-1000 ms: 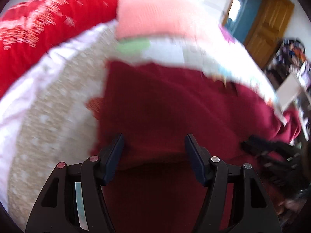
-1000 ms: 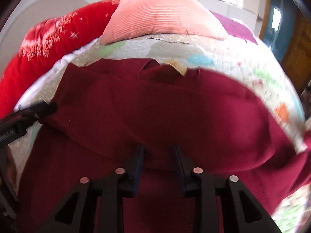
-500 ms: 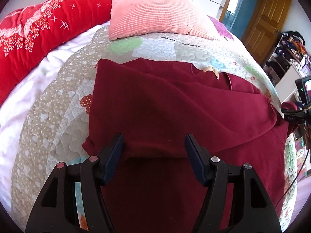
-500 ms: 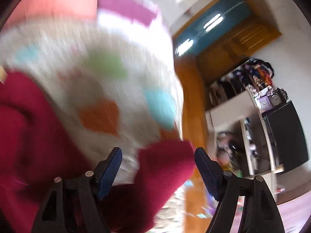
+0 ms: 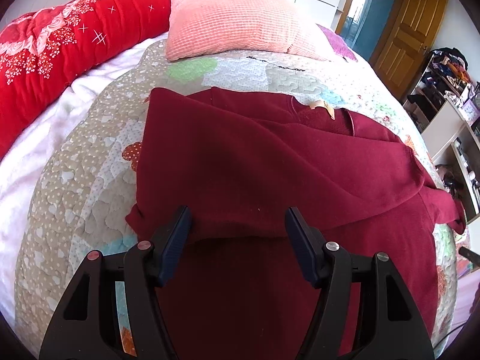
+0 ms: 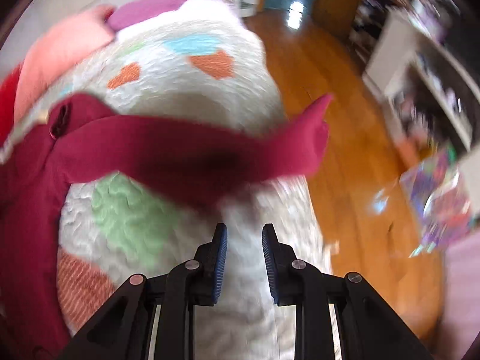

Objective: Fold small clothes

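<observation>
1. The dark red top [image 5: 270, 162] lies flat on the quilt [image 5: 75, 180] of the bed, with its left side already folded in over the middle.
2. My left claw [image 5: 238, 229] hangs right above the near edge of that fold. Its jaws stand wide apart and hold nothing. The cloth sits under the gap, but the pads do not pinch it.
3. My right claw [image 6: 244, 244] is over at the right side of the bed. Its jaws have just been closing and now stand close together with only a thin gap. I see nothing between them, just the quilt [image 6: 135, 219] below.
4. The loose sleeve [image 6: 192, 156] is the part that matters next. It lies a little ahead of my right claw, stretched across the view from left to right. Its cuff [image 6: 315, 120] pokes out past the bed edge, over the wooden floor [image 6: 345, 150].
5. So the right claw is much nearer to that sleeve than the left 1. I think the right claw must open again, reach forward and take the sleeve near the cuff, then bring it in over the body.
6. The right view is blurry, so I cannot tell how the cuff is bunched.
7. I see no basket or box for clothes. Some open shelves [image 5: 444, 90] with stuff in them stand by the far wall.
</observation>
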A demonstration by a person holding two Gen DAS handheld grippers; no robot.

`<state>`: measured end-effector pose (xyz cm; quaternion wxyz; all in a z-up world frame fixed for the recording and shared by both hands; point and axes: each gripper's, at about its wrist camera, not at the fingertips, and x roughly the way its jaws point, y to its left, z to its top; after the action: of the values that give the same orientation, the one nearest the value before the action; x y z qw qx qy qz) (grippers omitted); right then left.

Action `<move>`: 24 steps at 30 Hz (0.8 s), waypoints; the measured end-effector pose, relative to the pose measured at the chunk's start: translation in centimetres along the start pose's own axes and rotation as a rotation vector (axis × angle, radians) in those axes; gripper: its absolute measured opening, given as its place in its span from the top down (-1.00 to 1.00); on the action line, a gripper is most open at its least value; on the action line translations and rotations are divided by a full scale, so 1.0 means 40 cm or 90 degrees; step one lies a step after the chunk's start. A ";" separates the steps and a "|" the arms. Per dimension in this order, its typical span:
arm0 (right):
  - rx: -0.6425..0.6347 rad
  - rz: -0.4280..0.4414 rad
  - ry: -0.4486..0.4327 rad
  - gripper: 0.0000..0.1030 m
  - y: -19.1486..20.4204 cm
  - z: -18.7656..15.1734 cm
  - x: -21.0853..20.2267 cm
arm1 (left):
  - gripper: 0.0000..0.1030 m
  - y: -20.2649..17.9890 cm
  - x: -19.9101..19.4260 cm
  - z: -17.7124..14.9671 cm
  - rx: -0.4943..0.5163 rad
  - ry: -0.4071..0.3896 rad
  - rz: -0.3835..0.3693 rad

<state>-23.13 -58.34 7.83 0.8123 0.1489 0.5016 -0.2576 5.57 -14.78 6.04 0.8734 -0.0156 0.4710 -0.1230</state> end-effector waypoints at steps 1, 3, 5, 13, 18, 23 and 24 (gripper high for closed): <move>0.035 0.020 -0.010 0.57 -0.031 -0.021 -0.023 | -0.25 0.001 -0.003 0.001 -0.001 0.000 0.000; 0.082 0.011 -0.041 0.56 -0.078 -0.049 -0.068 | -0.25 -0.001 -0.010 0.001 -0.001 -0.004 0.000; 0.122 0.032 -0.081 0.55 -0.108 -0.048 -0.107 | -0.25 -0.007 -0.013 0.003 0.000 -0.004 0.000; 0.141 0.135 -0.123 0.35 -0.077 0.122 -0.057 | -0.25 -0.041 -0.023 -0.005 0.016 -0.003 -0.004; 0.014 0.027 -0.049 0.35 -0.022 0.189 0.055 | -0.25 -0.049 -0.026 -0.002 0.018 -0.002 -0.012; 0.075 -0.002 0.029 0.35 -0.136 0.058 0.078 | -0.25 -0.049 -0.019 0.003 0.016 -0.005 -0.014; 0.090 0.007 0.039 0.35 -0.161 0.030 0.079 | -0.25 -0.050 -0.016 0.003 0.014 -0.002 -0.017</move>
<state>-24.75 -65.08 5.65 0.7854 0.2168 0.5059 -0.2832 4.96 -16.58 6.91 0.8727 -0.0122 0.4677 -0.1398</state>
